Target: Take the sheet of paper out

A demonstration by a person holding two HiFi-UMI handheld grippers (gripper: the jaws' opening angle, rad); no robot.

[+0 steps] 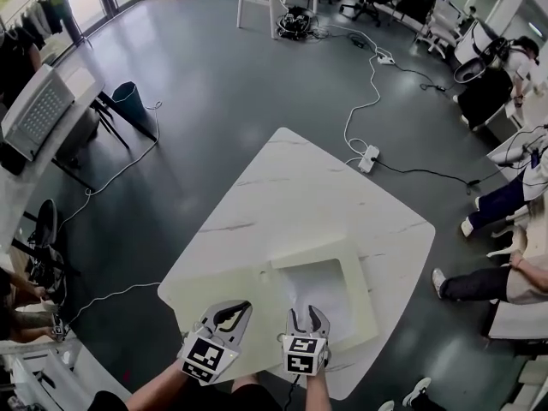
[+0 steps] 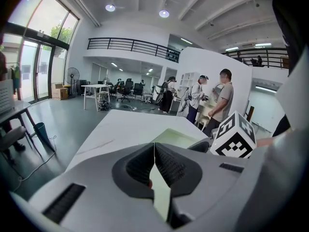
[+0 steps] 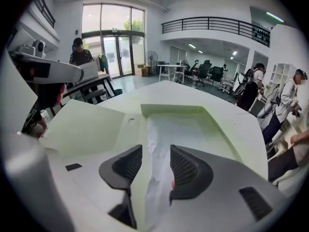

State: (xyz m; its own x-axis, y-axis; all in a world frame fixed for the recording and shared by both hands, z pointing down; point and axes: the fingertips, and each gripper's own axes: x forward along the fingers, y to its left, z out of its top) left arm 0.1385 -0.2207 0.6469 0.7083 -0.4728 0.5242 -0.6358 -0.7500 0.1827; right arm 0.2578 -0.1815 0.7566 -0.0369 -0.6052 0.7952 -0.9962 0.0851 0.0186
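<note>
A pale green box (image 1: 366,289) lies open on the white table (image 1: 300,187), its lid (image 1: 214,285) folded out flat to the left. A crumpled white sheet of paper (image 1: 321,289) lies inside the box. My right gripper (image 1: 308,318) is open at the box's near edge. In the right gripper view the paper (image 3: 169,129) runs under and between the spread jaws of the right gripper (image 3: 155,151), and the pads do not press on it. My left gripper (image 1: 233,311) is over the lid's near edge. Its tips meet in the left gripper view (image 2: 154,146), and pale green shows in the slit behind them.
Seated people (image 1: 505,281) are close to the table's right side. Cables and a power strip (image 1: 368,158) lie on the floor beyond the table. A bin (image 1: 128,101) and a desk stand far left. People (image 2: 224,100) stand behind the table's far corner.
</note>
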